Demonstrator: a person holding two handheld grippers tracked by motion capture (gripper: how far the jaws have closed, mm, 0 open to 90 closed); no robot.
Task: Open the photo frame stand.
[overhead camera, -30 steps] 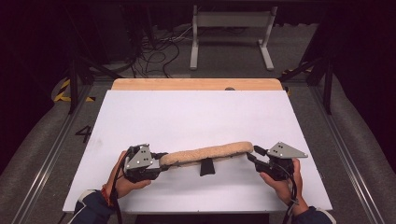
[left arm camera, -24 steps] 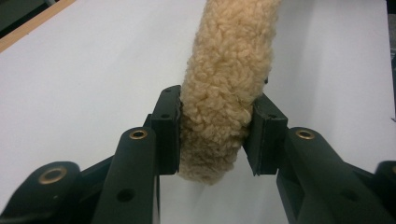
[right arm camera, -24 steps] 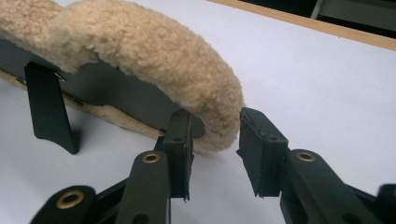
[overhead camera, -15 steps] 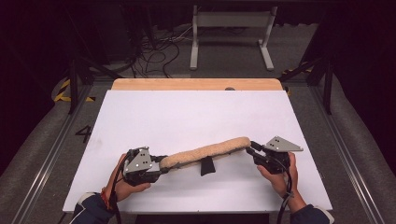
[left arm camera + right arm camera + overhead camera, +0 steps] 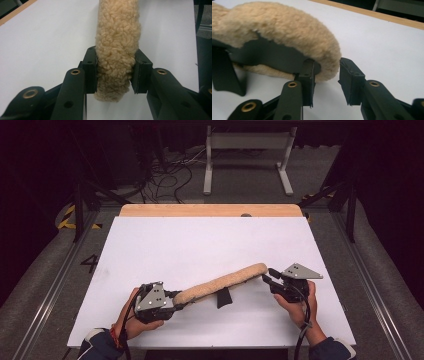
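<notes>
Searching for writing turns up only a pale "4" (image 5: 90, 263) marked on the grey floor left of the white table (image 5: 210, 240). Clamped on the near end of the fleecy tan strap pad (image 5: 220, 283), the left gripper (image 5: 175, 300) squeezes the wool between both pads, while the right gripper (image 5: 266, 276) has just been widening — its jaws stand apart around the far tip, one pad touching it. Lying slantwise near the table's front edge, the pad has bare white board beyond it up to the wooden strip (image 5: 210, 210) — open room on all sides.
</notes>
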